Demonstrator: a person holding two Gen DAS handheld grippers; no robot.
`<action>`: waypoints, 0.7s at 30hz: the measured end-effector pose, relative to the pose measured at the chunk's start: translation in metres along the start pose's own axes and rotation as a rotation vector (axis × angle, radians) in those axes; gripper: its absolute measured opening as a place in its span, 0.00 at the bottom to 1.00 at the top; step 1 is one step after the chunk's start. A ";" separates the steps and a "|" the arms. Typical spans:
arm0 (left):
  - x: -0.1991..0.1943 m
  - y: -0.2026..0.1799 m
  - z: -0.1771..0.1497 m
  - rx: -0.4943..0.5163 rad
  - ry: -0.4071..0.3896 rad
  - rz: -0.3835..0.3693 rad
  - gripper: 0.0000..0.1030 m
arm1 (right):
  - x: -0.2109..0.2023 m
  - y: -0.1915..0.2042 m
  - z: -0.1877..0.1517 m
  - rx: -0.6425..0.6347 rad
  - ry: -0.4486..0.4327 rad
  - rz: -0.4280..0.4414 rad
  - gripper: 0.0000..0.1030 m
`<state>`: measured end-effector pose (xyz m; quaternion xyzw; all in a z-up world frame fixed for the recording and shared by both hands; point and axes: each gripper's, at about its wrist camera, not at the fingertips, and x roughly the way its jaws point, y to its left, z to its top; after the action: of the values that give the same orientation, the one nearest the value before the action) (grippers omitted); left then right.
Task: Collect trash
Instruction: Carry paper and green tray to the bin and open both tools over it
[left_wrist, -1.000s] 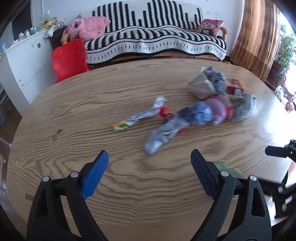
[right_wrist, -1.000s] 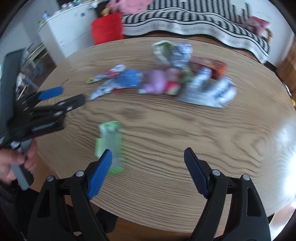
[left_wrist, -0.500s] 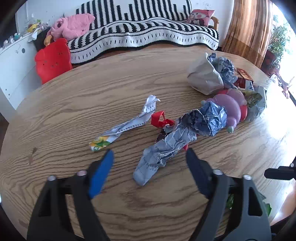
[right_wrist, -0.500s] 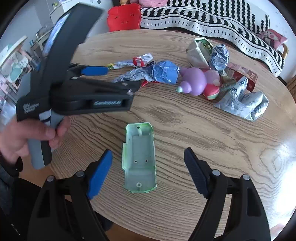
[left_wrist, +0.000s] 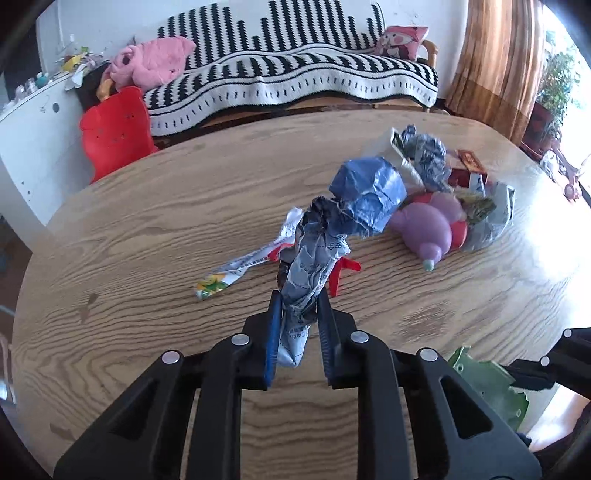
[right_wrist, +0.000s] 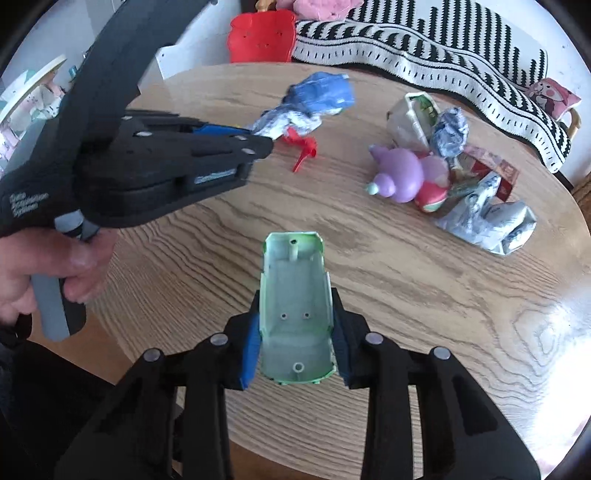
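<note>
the left gripper has just closed on the crumpled blue wrapper, the right gripper on the green plastic shell. ahead of both, a purple toy, silver bags and a thin wrapper remain on the table. no bin is visible.

Green plastic shell half hidden behind tool, wrapper print unreadable
</note>
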<state>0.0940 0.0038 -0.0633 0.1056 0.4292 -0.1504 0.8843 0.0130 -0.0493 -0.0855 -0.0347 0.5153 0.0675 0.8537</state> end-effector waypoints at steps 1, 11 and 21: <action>-0.005 -0.001 0.001 -0.007 -0.004 0.004 0.18 | -0.003 -0.004 -0.001 0.008 -0.002 -0.001 0.32; -0.036 -0.050 -0.004 0.010 -0.004 -0.030 0.18 | -0.038 -0.065 -0.025 0.098 -0.023 -0.061 0.32; -0.054 -0.189 -0.010 0.163 -0.014 -0.158 0.18 | -0.101 -0.203 -0.109 0.324 -0.024 -0.203 0.32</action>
<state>-0.0123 -0.1603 -0.0371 0.1420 0.4162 -0.2545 0.8613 -0.0981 -0.2718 -0.0493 0.0521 0.5031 -0.1023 0.8565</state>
